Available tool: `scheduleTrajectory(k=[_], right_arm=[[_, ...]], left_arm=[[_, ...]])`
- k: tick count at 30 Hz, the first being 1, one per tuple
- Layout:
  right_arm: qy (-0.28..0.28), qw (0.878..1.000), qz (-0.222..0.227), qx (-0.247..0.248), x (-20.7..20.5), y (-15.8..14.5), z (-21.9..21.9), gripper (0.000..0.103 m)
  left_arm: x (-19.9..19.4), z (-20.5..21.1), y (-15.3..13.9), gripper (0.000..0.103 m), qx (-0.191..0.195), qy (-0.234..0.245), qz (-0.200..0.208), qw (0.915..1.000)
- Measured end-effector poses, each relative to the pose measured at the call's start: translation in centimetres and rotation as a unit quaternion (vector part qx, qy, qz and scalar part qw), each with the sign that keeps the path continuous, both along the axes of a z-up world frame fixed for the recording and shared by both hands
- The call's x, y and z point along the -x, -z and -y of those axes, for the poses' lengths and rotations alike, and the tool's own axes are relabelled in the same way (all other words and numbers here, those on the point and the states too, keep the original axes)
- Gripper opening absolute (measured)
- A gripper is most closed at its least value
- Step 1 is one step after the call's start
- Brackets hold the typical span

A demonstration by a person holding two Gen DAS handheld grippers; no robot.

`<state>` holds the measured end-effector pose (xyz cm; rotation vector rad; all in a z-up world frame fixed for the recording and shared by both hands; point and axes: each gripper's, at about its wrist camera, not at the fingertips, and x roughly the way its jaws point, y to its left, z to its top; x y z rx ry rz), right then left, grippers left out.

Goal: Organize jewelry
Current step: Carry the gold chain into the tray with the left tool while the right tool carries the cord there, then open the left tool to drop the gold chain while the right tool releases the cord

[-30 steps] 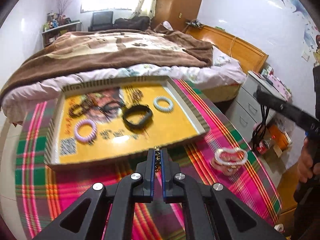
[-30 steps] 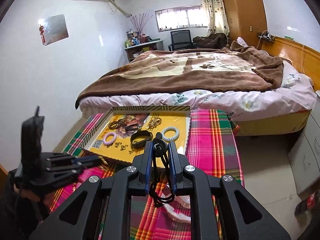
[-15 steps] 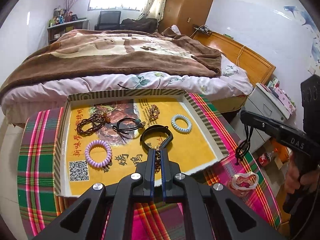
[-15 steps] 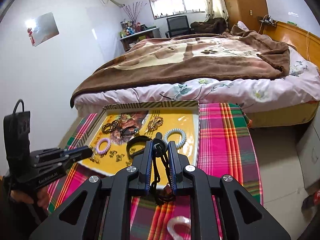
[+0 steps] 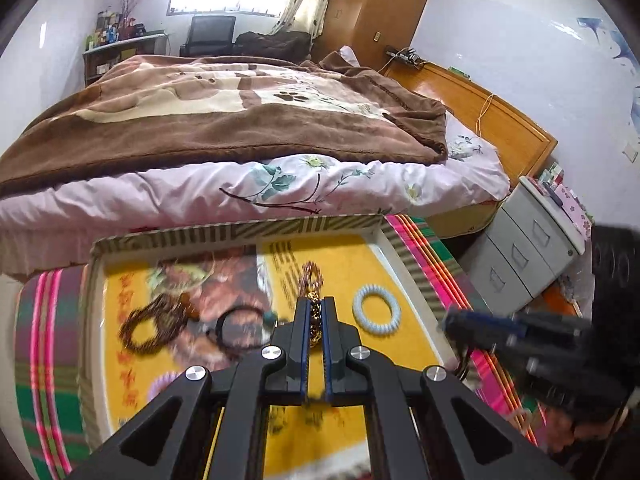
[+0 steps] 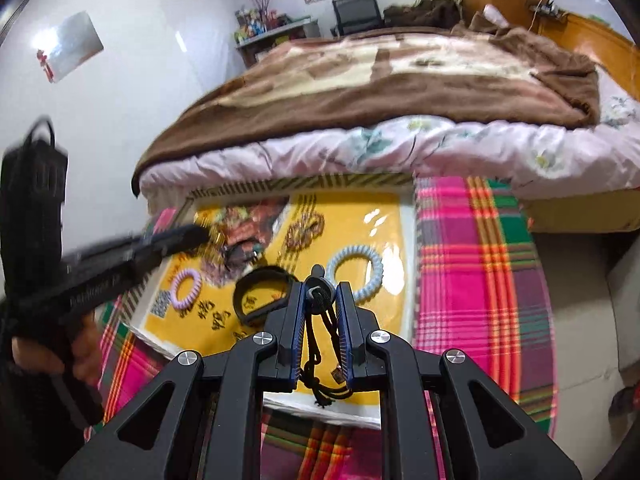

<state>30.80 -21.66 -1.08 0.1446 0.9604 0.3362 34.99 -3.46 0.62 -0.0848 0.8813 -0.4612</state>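
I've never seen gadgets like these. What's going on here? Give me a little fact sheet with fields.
Setting: bedroom; yellow tray on a plaid tablecloth beside the bed
Left claw: shut on a gold chain, over the tray
Right claw: shut on a black cord necklace, over the tray's near part
In tray: light blue spiral hair tie, purple spiral hair tie, black band, brown bead bracelet
Image: partly motion-blurred
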Motion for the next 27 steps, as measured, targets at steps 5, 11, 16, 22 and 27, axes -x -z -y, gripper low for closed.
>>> scheduleTrajectory(k=[5,11,16,22,27], right_arm=[[-0.012,1.0,-0.019,0.016,-1.3,1.6,-0.3,0.016],[-0.023,0.999,-0.036,0.031,-2.4,3.1,-0.5,0.016],[-0.024,0.998,-0.049,0.029,-3.2,4.0,-0.4,0.016],[-0.02,0.997,-0.061,0.052,-3.7,4.4,-0.8,0.016],[-0.017,0.996,-0.066,0.058,-3.9,4.6,-0.9,0.016]], left_arm=[[-3.8,1.0,1.7,0.005,-0.006,-0.002,-0.014,0.9999],[-7.1,1.9,3.8,0.005,-0.038,-0.009,-0.026,0.9989],[-8.6,1.6,5.2,0.005,-0.048,-0.022,-0.037,0.9979],[-9.2,1.2,6.2,0.005,-0.048,-0.034,-0.049,0.9971],[-9.4,1.1,6.6,0.006,-0.047,-0.032,-0.06,0.9966]])
